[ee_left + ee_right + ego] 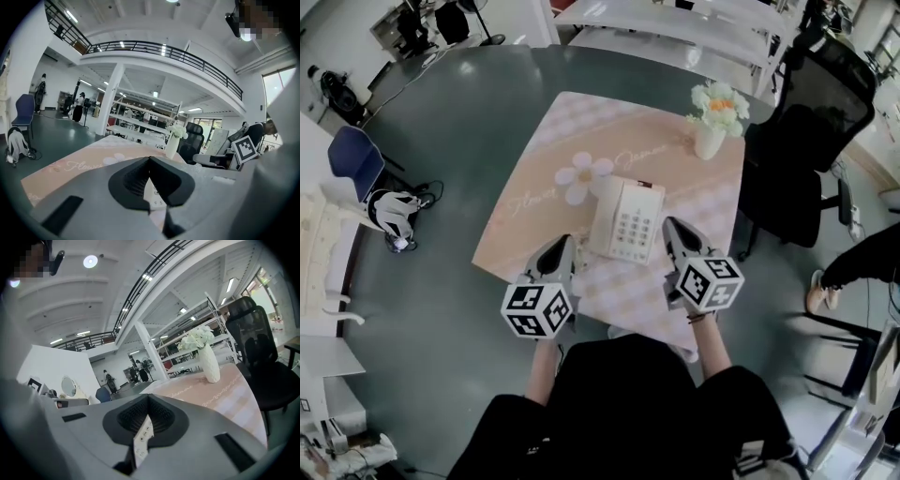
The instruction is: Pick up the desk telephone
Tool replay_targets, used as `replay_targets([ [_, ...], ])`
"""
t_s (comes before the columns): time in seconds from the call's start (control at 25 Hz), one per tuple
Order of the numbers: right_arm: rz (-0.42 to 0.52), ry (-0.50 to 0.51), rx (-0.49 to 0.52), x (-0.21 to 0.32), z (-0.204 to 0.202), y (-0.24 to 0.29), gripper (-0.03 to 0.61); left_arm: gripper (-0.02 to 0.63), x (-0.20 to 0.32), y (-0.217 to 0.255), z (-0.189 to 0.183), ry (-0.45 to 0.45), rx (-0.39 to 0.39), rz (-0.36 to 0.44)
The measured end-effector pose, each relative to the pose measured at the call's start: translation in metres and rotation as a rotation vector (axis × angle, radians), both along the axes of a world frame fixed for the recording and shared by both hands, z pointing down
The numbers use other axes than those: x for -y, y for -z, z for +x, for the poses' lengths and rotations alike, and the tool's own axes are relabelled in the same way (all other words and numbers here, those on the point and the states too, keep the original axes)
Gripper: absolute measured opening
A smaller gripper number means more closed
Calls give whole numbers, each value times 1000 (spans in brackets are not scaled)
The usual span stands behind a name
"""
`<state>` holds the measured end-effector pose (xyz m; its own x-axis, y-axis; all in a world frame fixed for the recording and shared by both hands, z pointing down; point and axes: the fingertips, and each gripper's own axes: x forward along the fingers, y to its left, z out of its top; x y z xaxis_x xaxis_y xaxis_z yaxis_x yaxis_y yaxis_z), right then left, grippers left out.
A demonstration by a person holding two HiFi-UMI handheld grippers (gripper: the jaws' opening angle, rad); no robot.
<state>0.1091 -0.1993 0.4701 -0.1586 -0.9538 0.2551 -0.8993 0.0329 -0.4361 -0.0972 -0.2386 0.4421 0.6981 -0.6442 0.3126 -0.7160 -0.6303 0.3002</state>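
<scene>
- Two grippers were in my hands: the left gripper [565, 246] sat near the telephone's near-left corner, the right gripper [672, 228] just beside its right edge. I could not tell whether either touched it.
- One desk telephone [626, 221], white with a keypad, lay flat near the middle of the table.
- On the left gripper [149, 159] the jaws were drawn together with the tips meeting and gripped nothing. A sliver of the desk telephone [152, 194] showed through the slit behind them.
- On the right gripper [148, 397] the jaws were likewise closed and empty, with a strip of keypad [142, 439] showing below the tips.
- One white vase [709, 141] of pale flowers [720, 101] stood at the table's far right corner, well apart from the telephone.
- One pink cloth [581, 141] covered the table, with one large white flower print [584, 176] just left of the telephone.
- Two chairs stood by: a black office chair [811, 122] at the table's far right, and a blue chair [354, 157] well off to the left, with one backpack [392, 214] near it.
- Around the table were a dark grey-green floor [469, 112], long white tables [675, 23] beyond, and a railed mezzanine [164, 49] overhead.
</scene>
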Motion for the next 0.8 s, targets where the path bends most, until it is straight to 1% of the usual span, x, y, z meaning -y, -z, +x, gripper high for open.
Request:
replay_targets([
  [0.24, -23, -32, 43, 21, 10, -16, -8, -2, 31, -25, 19, -41, 27, -67],
  [0.36, -45, -6, 28, 24, 10, -24, -8, -2, 39, -37, 28, -74, 40, -119],
  [0.44, -58, 22, 6, 26, 9, -28, -8, -2, 41, -45, 35, -105, 64, -145],
  [0.56, -89, -1, -4, 26, 14, -38, -8, -1, 44, -61, 43, -153, 84, -200],
  [0.68, -118, -26, 31, 25, 18, -50, -8, 2, 49, -74, 49, -193, 82, -253],
  [0.8, -154, -24, 91, 25, 16, -64, -3, 5, 55, -86, 53, -225, 108, -276],
])
